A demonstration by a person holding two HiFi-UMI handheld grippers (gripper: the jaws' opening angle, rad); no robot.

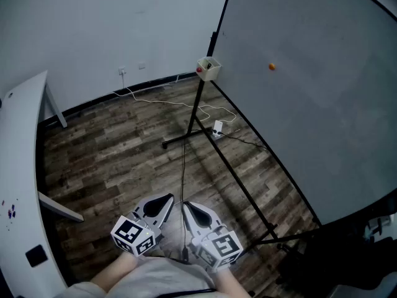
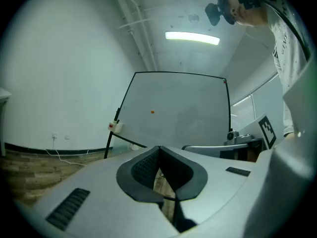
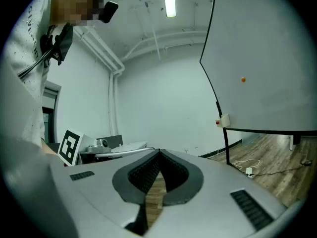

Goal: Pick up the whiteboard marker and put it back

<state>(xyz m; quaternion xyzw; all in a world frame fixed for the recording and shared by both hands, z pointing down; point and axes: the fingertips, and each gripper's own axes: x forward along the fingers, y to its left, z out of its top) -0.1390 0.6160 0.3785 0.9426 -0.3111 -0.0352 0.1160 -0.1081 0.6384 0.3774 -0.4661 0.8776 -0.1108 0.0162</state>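
A large whiteboard (image 1: 310,92) stands on a black frame at the right. A small cream box (image 1: 209,69) with a red spot hangs at its lower corner, and an orange dot (image 1: 272,66) sits on the board face. I cannot make out a whiteboard marker clearly in any view. My left gripper (image 1: 169,198) and right gripper (image 1: 186,206) hover low over the wood floor, side by side, far short of the board. Both are shut with nothing between the jaws. The left gripper (image 2: 158,148) faces the whiteboard (image 2: 178,108) and the box (image 2: 115,126). The right gripper (image 3: 159,151) has the box (image 3: 224,120) off to its right.
A white table (image 1: 18,185) runs along the left edge with a small black item (image 1: 36,255) on it. White cables and a plug block (image 1: 218,128) lie on the floor by the stand's black legs (image 1: 186,138). Dark equipment (image 1: 366,253) fills the bottom right.
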